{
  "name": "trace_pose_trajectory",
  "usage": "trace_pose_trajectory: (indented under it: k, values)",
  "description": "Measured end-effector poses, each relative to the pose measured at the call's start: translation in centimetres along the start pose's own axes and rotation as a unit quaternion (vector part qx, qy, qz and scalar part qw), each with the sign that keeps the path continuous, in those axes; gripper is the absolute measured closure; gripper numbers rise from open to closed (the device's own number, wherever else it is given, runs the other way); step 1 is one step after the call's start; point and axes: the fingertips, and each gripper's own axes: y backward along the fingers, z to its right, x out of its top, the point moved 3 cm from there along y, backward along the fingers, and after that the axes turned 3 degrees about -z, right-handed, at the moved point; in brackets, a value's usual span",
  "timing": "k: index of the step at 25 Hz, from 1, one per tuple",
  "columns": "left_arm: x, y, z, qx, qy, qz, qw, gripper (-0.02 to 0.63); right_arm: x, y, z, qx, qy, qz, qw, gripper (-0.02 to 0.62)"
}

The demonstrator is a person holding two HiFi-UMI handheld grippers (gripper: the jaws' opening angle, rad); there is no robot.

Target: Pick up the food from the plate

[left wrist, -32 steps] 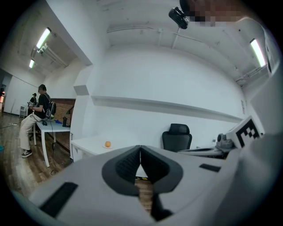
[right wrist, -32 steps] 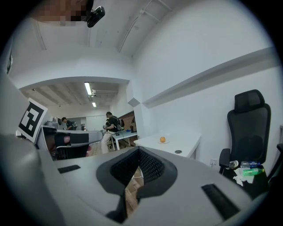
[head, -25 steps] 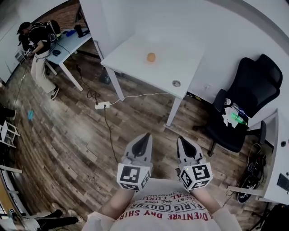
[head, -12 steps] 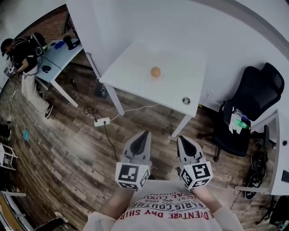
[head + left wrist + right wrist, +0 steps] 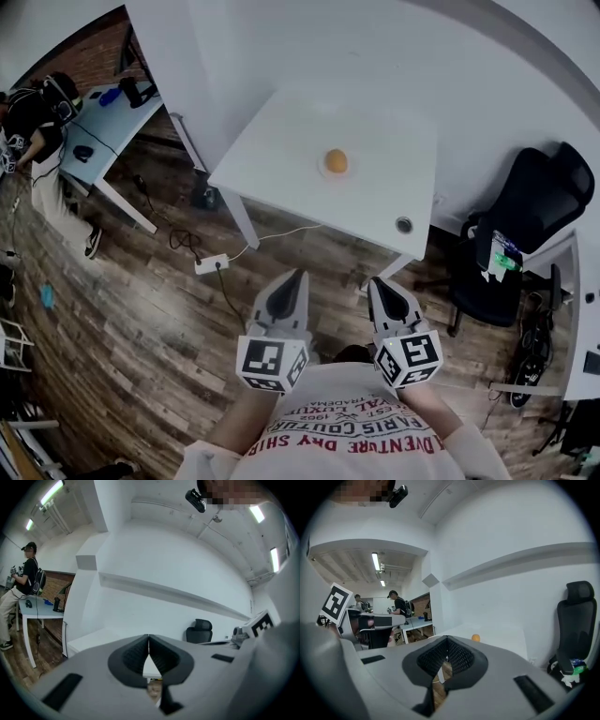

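Orange and round, the food is sitting on a pale plate toward the far side of the white table, well apart from both of your grippers. You are holding the left gripper and the right gripper close to your chest, side by side over the wooden floor. Each one's jaws are pressed together with nothing between them. Judging from this, you are making the approach, and the pick itself is not yet begun. As you are closing in, be spreading the jaws of whichever gripper you are choosing before it reaches the tabletop, wider than the food. The right gripper view is framing the food just above its jaws, so that side is looking like the easier reach. Be coming in low and level, straddling the food, because a round piece is likely to roll off the plate if one pad nudges it first.
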Motion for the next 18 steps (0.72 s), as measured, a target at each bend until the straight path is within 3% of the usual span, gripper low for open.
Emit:
trace_pose_trajectory:
  k: [10, 18]
  values:
    - [-0.9, -4.7, -3.8, 0.016, 0.014, -0.012, 0.9997, 0.598, -0.2, -6.2, 2.0, 0.012, 0.002, -0.018, 1.000, 0.586]
    - [1.0, -13.8, -7.1, 0.029, 0.003, -0.017, 0.9994, 0.598, 2.4, -14.7, 7.5, 0.023, -0.024, -0.002, 0.999, 0.586]
